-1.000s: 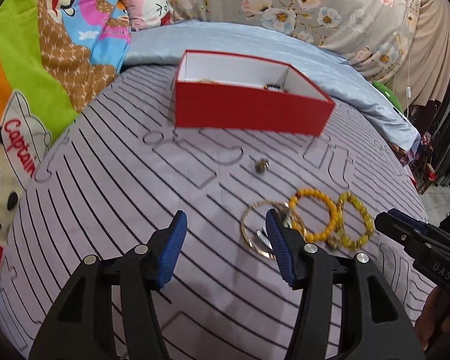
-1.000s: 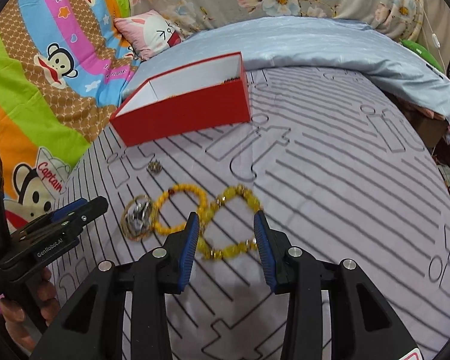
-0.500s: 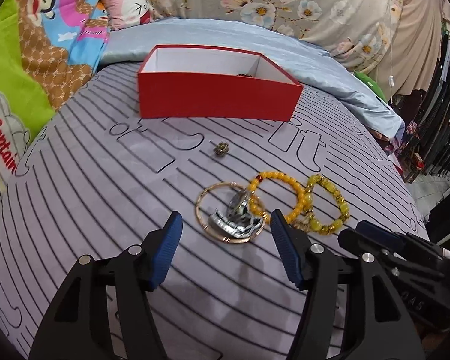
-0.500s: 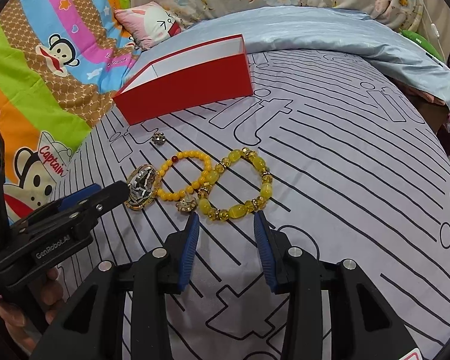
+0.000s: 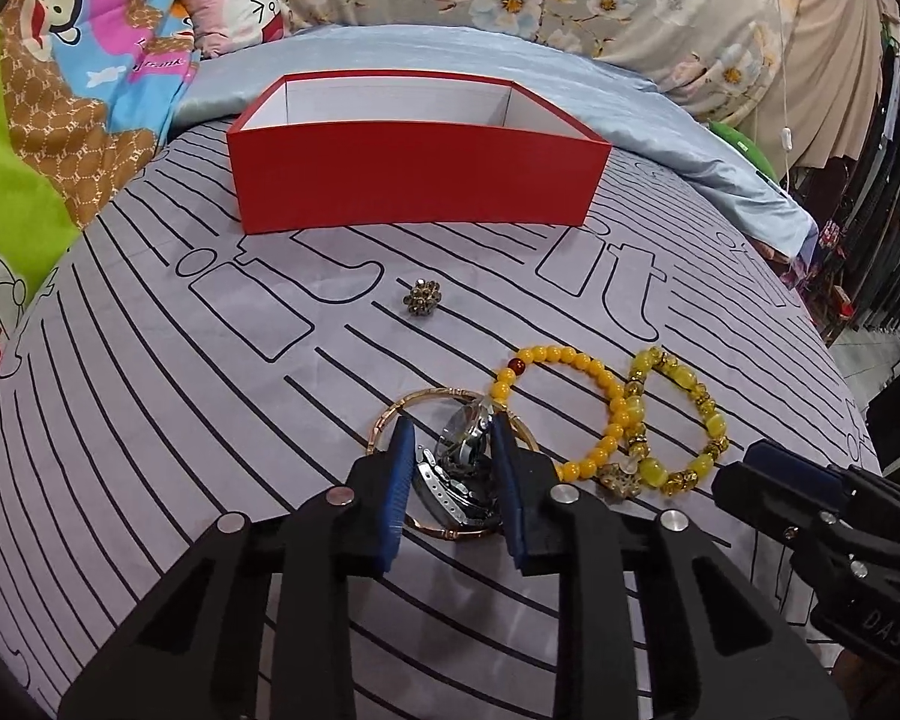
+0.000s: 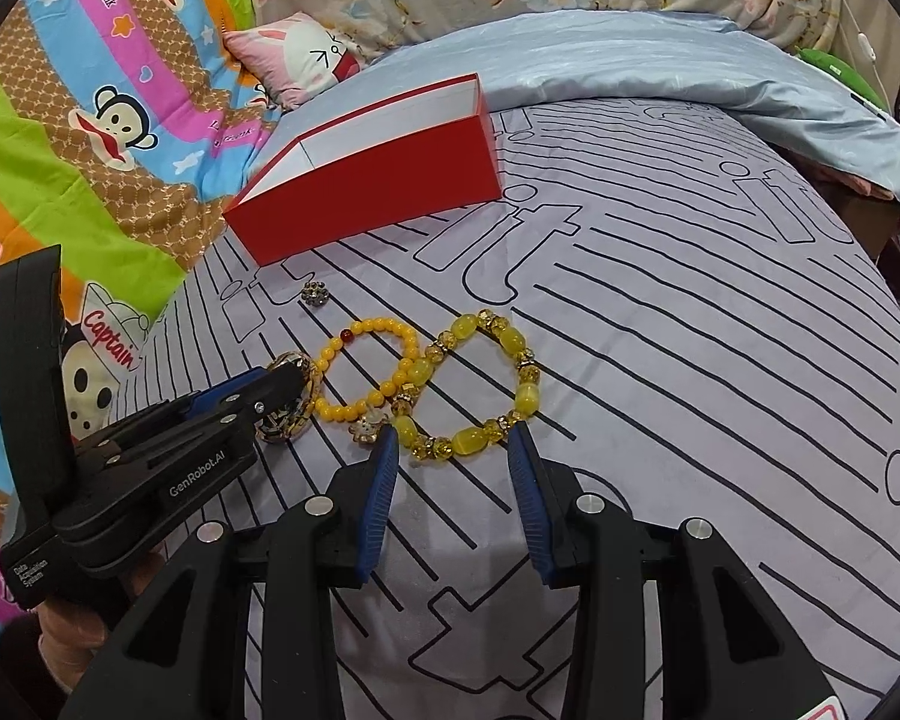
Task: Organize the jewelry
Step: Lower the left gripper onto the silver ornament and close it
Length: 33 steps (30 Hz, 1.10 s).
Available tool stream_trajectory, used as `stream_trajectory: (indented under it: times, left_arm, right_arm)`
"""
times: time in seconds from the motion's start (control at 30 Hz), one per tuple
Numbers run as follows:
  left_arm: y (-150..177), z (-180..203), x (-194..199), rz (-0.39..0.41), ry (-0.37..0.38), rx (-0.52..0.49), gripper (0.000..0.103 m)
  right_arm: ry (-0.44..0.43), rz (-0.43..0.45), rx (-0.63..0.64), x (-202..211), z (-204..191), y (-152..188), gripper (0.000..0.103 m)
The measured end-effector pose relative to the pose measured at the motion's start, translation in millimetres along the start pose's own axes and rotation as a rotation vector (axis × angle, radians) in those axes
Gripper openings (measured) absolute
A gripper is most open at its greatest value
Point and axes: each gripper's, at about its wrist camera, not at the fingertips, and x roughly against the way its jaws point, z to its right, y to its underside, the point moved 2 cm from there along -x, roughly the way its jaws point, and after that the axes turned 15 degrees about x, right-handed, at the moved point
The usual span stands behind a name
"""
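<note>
A silver watch (image 5: 459, 468) lies inside a thin gold bangle (image 5: 432, 409) on the striped grey bedspread. My left gripper (image 5: 450, 438) straddles the watch; its jaws are closing and the blue pads (image 5: 399, 480) sit against the watch's sides. From the right wrist view the left gripper (image 6: 282, 384) covers most of the watch. To the right lie a yellow bead bracelet (image 5: 570, 355) and a chunkier yellow bracelet (image 6: 525, 354). My right gripper (image 6: 453, 444) stands open over that bracelet's near edge, nothing gripped. A small gold charm (image 5: 423, 298) lies alone before the red box (image 5: 414, 180).
The open red box has white inner walls, and its contents are hidden from here. Behind it lie a pale blue quilt (image 5: 660, 120) and a pink pillow (image 6: 306, 54). A bright cartoon blanket (image 6: 90, 120) borders the left. A hand (image 6: 72, 630) holds the left gripper.
My left gripper moved forward and down onto the watch, and its jaws narrowed from wide apart to close around it. The right gripper stayed nearly where it was, still open.
</note>
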Motion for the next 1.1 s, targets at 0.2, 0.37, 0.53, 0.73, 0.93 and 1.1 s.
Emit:
stream_trajectory:
  times: [0.2, 0.37, 0.53, 0.73, 0.93, 1.1]
  left_arm:
    - [-4.9, -6.5, 12.8, 0.011, 0.024, 0.033, 0.013]
    - [-18.5, -19.3, 40.4, 0.056, 0.059, 0.084, 0.000]
    - [-31.3, -26.8, 57.2, 0.078, 0.072, 0.090, 0.000]
    - [-15.8, -16.4, 39.5, 0.022, 0.074, 0.071, 0.033]
    - [-3.8, -4.7, 11.5, -0.029, 0.040, 0.045, 0.032]
    - [-2.4, -8.6, 6.0, -0.030, 0.021, 0.053, 0.018]
  right_arm:
    - [-0.012, -0.002, 0.009, -0.4, -5.9, -0.2, 0.037]
    - [-0.030, 0.005, 0.041, -1.5, -20.1, -5.4, 0.037]
    - [-0.053, 0.009, 0.061, -6.1, -35.0, -10.4, 0.037]
    - [-0.050, 0.008, 0.062, -5.2, -39.1, -10.4, 0.037]
    - [-0.039, 0.006, 0.044, -3.1, -29.6, -6.7, 0.037]
    - [-0.040, 0.005, 0.032, -3.5, -21.3, -4.1, 0.037]
